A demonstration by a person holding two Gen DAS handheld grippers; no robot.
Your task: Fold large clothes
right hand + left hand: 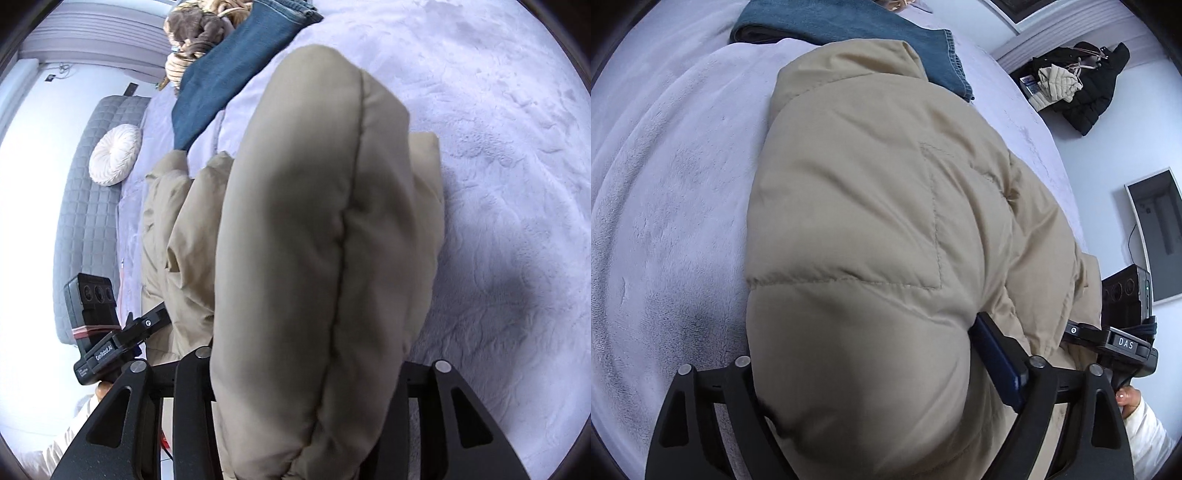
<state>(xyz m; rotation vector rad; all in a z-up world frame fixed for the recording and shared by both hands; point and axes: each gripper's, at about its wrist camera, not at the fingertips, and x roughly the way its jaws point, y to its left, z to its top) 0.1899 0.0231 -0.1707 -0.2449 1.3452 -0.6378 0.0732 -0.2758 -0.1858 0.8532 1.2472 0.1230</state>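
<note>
A beige puffer jacket [871,206] lies on a bed and bulges up between the fingers of both grippers. In the left wrist view a thick fold fills my left gripper [871,350]. Its blue right pad [997,362] lies against the fabric, and its left finger is hidden under the fold. In the right wrist view a rolled, seamed edge of the jacket [325,229] rises through my right gripper [306,369] and hides both fingertips. The rest of the jacket [177,229] is bunched to the left.
Folded blue jeans [849,22] [229,74] lie beyond the jacket on the lavender fleece blanket [665,184] [498,184]. A round white cushion [115,154] leans on the grey quilted headboard [85,221]. A black coat [1093,88] lies on the floor. A hand [1128,398] shows at the right.
</note>
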